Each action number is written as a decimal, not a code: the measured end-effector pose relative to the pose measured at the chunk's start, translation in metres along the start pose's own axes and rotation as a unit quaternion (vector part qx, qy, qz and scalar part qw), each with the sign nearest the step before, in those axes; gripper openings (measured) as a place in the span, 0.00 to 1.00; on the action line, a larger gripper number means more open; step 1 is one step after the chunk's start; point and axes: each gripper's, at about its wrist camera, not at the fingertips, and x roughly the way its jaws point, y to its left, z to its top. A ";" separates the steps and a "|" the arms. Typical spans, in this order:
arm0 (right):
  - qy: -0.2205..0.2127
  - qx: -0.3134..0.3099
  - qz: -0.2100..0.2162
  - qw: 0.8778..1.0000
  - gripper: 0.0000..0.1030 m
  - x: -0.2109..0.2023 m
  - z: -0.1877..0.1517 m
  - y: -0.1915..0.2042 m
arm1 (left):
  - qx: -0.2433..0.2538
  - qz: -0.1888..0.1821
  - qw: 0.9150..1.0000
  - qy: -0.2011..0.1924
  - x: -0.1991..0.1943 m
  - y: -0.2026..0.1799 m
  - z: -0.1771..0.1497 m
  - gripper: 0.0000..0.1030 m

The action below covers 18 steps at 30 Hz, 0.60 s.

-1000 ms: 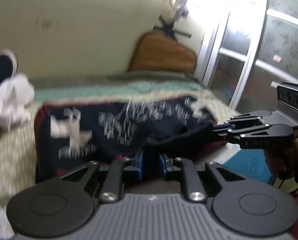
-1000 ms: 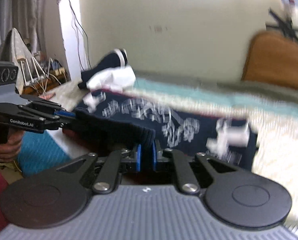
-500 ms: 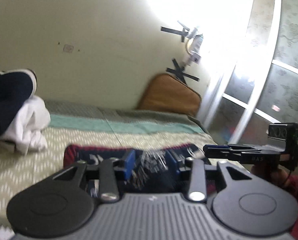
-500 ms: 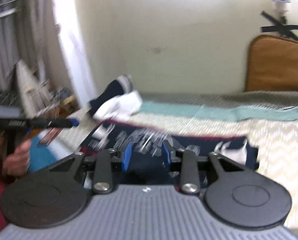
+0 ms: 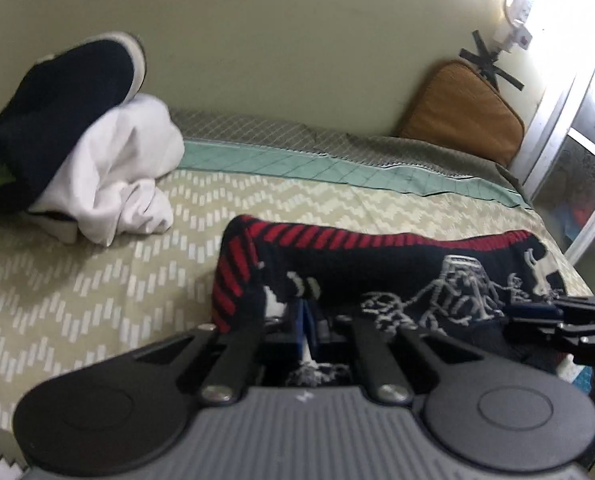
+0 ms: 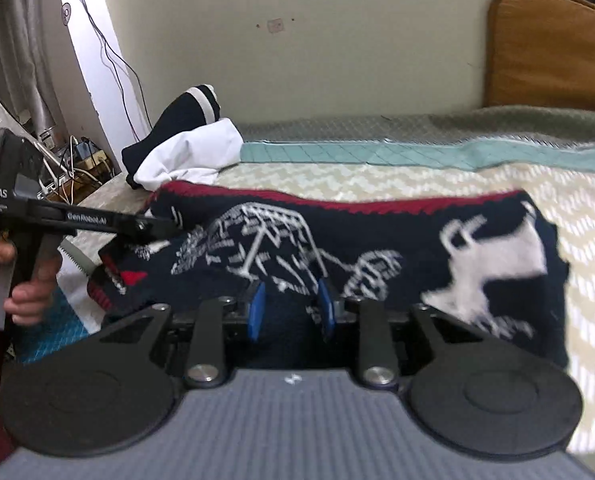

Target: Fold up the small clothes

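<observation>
A navy knitted sweater (image 5: 397,276) with a red striped hem and white figures lies folded on the bed, and it also fills the middle of the right wrist view (image 6: 377,240). My left gripper (image 5: 306,320) is shut on the sweater's near left edge, with cloth pinched between the blue pads. In the right wrist view the left gripper (image 6: 169,228) reaches in from the left onto that edge. My right gripper (image 6: 290,310) has its jaws closing, the blue pads still apart with navy cloth between them. It enters the left wrist view from the right (image 5: 537,312).
A pile of white and navy clothes (image 5: 109,176) (image 6: 189,152) lies at the far left of the patterned bedspread (image 5: 97,280). An orange cushion (image 6: 553,52) leans on the wall. A hand (image 6: 21,292) holds the left gripper beside cables and clutter (image 6: 77,152).
Both grippers let go of the sweater's near edge, swung up and came back down close to it. The left one has shut on the cloth again.
</observation>
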 end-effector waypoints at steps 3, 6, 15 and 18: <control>-0.030 0.030 -0.004 0.999 0.34 -0.030 -0.006 -0.016 | 0.004 -0.054 0.998 -0.027 -0.020 -0.011 0.003 0.05; -0.097 0.094 -0.028 0.991 0.43 -0.067 -0.007 -0.040 | 0.012 -0.112 0.992 -0.051 -0.030 -0.031 0.012 0.05; -0.099 0.286 -0.067 0.951 0.62 -0.083 -0.034 -0.109 | 0.023 -0.160 0.987 0.023 0.035 -0.065 0.010 0.07; -0.082 0.310 -0.058 0.945 0.63 -0.075 -0.040 -0.118 | 0.025 -0.136 0.989 0.048 0.054 -0.068 -0.003 0.06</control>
